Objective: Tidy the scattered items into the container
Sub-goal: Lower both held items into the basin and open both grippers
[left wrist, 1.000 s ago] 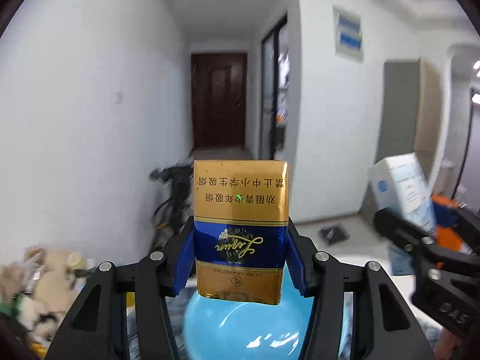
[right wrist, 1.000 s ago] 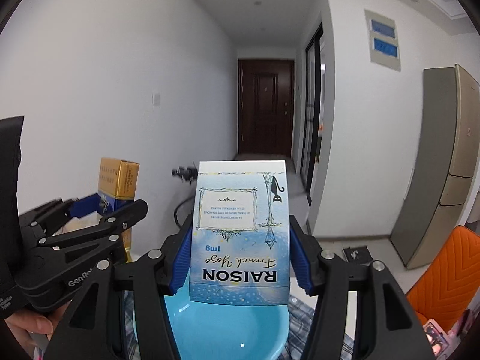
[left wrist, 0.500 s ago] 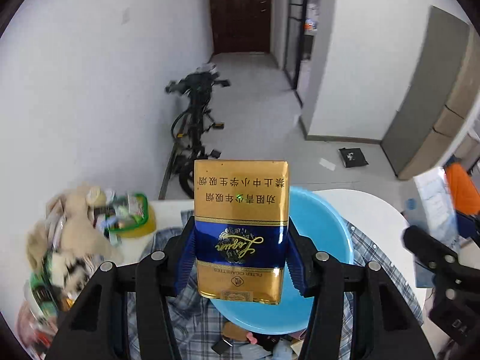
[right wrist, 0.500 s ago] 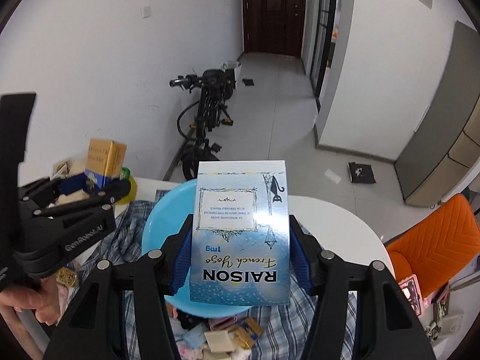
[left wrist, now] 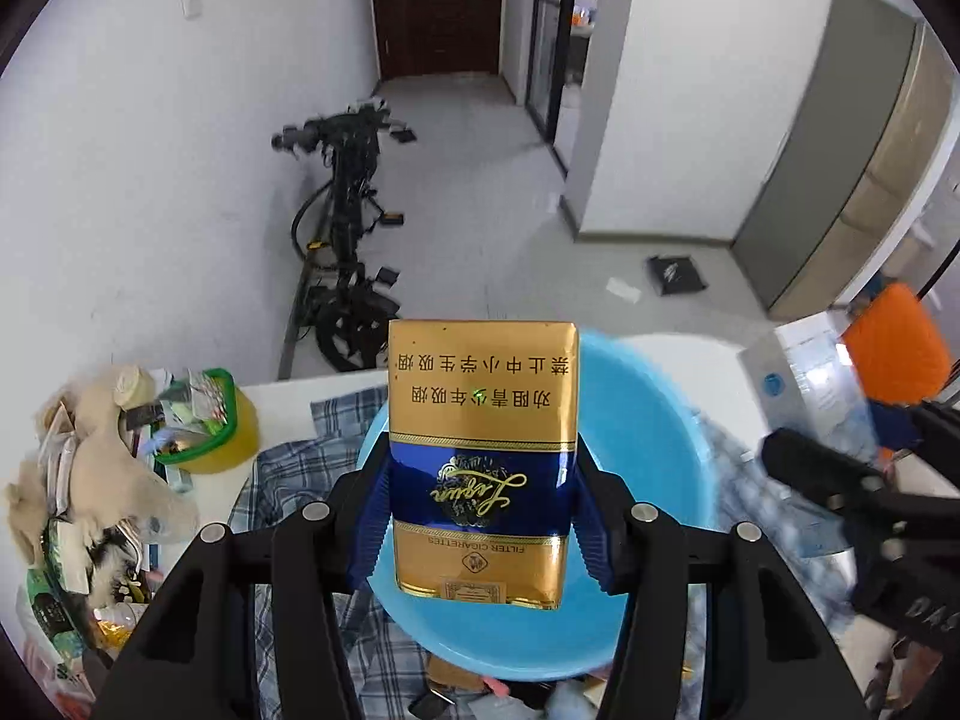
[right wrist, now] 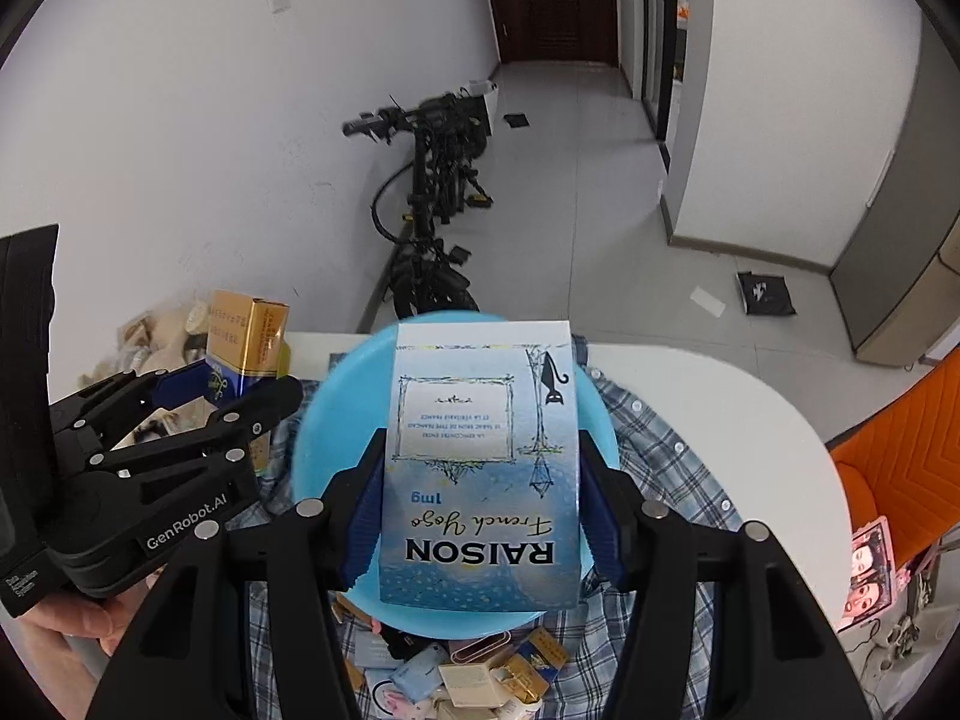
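Left wrist view: the left tongs (left wrist: pixel 480 516) pinch a gold-and-blue pack (left wrist: pixel 480 462), upside down, reading "FILTER CIGARETTES", above the blue basin (left wrist: pixel 648 438).

Right wrist view: the right tongs (right wrist: pixel 480 516) pinch an inverted "RAISON French Yogo 1mg" pack (right wrist: pixel 480 468) over the basin on the table (right wrist: pixel 720 384).

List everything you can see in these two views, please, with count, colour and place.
Gold and blue pack: one, held over the basin.
Pale blue box: one, held over the basin.
Basin: one, light blue, on the checked shirt.
Checked shirt: one, blue-grey, spread on the table.
Table: one, white.
Small packs: a pile, mixed colours, near edge of the basin.
Bicycle: one, black, against the wall.
Left gripper: black, blue pads.
Right gripper: black, blue pads.
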{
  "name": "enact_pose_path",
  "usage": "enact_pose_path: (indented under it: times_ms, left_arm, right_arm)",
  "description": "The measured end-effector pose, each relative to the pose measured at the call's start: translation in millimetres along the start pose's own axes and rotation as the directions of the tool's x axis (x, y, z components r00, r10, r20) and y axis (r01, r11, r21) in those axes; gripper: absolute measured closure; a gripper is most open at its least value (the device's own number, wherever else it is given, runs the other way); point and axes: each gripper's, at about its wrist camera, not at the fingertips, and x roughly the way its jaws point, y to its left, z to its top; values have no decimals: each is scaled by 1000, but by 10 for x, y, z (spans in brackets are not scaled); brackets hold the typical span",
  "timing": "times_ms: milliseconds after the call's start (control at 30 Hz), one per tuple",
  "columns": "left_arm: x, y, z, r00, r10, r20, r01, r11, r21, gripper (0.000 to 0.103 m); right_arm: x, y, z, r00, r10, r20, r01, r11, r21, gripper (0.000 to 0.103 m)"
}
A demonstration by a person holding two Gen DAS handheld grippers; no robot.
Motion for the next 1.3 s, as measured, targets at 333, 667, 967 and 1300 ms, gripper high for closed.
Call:
enact_pose_path:
  times_ms: [333,667,967,1300]
  left_arm:
    - [1165,-23,-401,988,-40,-148,37,999,-24,47]
    - [1600,-52,-605,978,-57,-203,48,998,-51,47]
    - [1523,-99,-576,991,-15,-136,15,1000,-5,33]
    - [1455,155,-579,990,-47,-137,33,994,-100,32]
  right_arm:
    - [1225,-163,-291,986,6,-166,-5,1000,11,47]
    - [1551,-335,-501,975,-8,-223,15,999,31,47]
    - [1425,-344,-461,982,-17,-190,21,1000,22,47]
    - [1286,-367,-445,985,-38,-168,43,999,26,47]
